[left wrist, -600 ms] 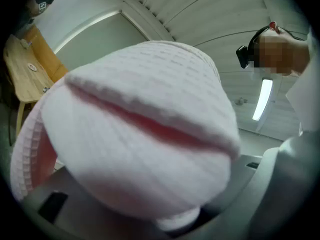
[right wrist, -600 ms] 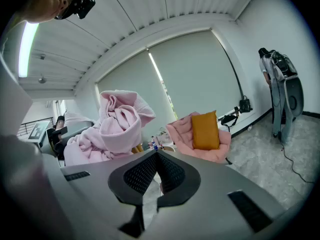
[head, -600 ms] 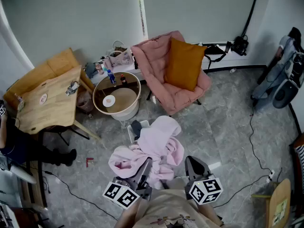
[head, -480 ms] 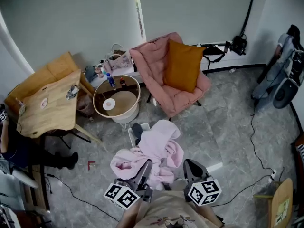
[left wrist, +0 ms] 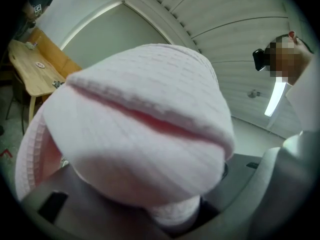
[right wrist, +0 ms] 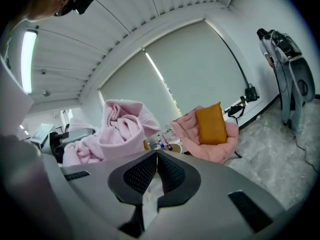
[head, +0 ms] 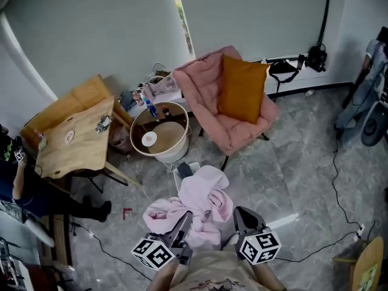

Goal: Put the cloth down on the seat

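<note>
Still carrying the pink cloth bunched in the left tool, clamped with wide-set jaws on a fat wad of it that fills the left gripper view. Keeping the right tool empty just beside the bundle, with jaws pressed together tip to tip. Over the last half second, no release and no change of grip: merely a small swing of the head view, sliding the pink armchair and its orange cushion slightly to the right and bringing more wall into sight. Holding the bundle up off the grey floor, short of the chair's front edge and apart from it, with the round bench off to the left. Judged from this, still in the carry stage, with little ground gained toward the seat. Yet to come: closing the gap, lifting the cloth over the front edge, lowering it onto the bare seat in front of the cushion, and only then opening the left jaws.
</note>
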The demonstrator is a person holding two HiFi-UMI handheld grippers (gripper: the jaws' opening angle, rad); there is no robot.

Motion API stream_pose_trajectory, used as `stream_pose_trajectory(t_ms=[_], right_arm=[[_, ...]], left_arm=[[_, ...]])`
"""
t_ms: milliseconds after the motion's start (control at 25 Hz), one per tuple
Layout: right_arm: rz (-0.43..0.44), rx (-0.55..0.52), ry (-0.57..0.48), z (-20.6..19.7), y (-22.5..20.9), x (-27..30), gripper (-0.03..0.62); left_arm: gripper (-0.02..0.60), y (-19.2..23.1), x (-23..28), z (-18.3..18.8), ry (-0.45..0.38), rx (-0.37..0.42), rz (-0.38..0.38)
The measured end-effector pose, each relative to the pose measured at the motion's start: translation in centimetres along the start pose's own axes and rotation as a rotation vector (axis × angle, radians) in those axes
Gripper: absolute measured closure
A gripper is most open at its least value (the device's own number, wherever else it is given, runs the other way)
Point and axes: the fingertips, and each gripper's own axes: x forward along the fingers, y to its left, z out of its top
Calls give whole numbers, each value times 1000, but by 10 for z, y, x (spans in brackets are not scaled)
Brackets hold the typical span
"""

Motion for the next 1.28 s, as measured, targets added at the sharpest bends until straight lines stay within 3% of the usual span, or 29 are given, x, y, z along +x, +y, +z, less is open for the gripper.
stream_pose_trajectory(t_ms=[400, 880, 1120, 1280], right_arm=[[-79, 86, 125, -32, -41, 15, 574], [-184, 108, 125, 22, -30, 139, 574], [-233, 81, 106, 58, -11, 206, 574], [-264, 99, 105, 67, 0, 248, 574]], left_arm=[[291, 25, 30, 2, 6, -37, 92], [296, 100, 128, 73, 38, -14, -17], [298, 139, 168, 117, 82, 109, -93], [299, 167, 185, 143, 105, 115, -128]])
